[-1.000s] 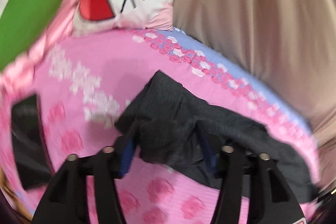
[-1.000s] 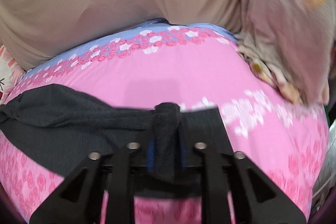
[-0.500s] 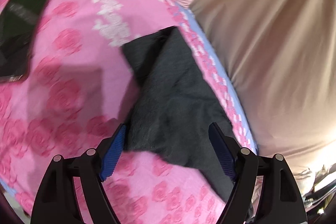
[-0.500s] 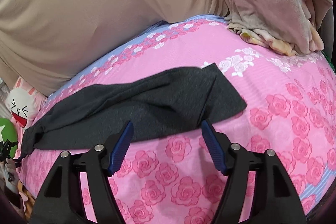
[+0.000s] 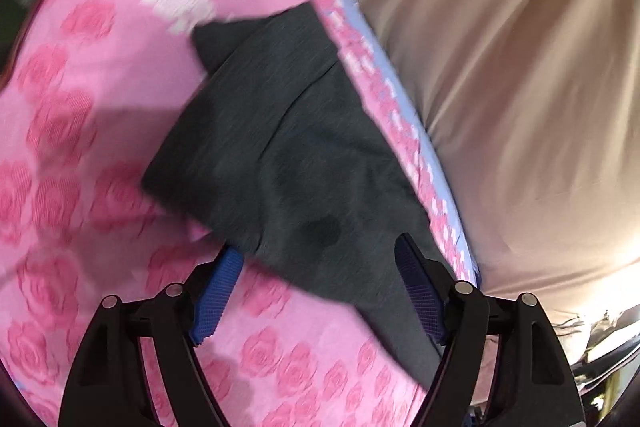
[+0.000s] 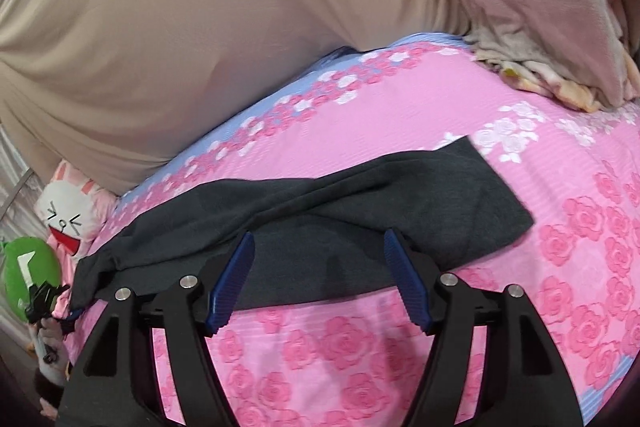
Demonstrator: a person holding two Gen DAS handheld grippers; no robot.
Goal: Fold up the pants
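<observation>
Hovering both grippers over the dark grey pants right now, nothing held. They lie as a long band on the pink rose bedsheet; in the right wrist view the band runs from the lower left of the frame to a squared end at the right, and a fold line already shows along its length, so I'd call it folded lengthwise with the crosswise fold still to do.

My right gripper has just been opening: jaws apart, pads clear of the cloth, the near edge of the pants showing between them. My left gripper is apart too, though its jaws have just been closing a bit; the fabric passes between the blue pads with no pinch that I can see. In the left wrist view the pants run from upper centre down to lower right, beside the blue-edged border of the sheet and the beige curtain.

How I'd do it well: grab both layers at one end, one gripper per corner, and pinch deep enough that the lower layer doesn't slip out. Lift low, carry that end over to the other, and line up the edges before letting go. The left view is blurry, so I'd steady up before pinching. Soft knit sags, so keep it taut between the two grips.
</observation>
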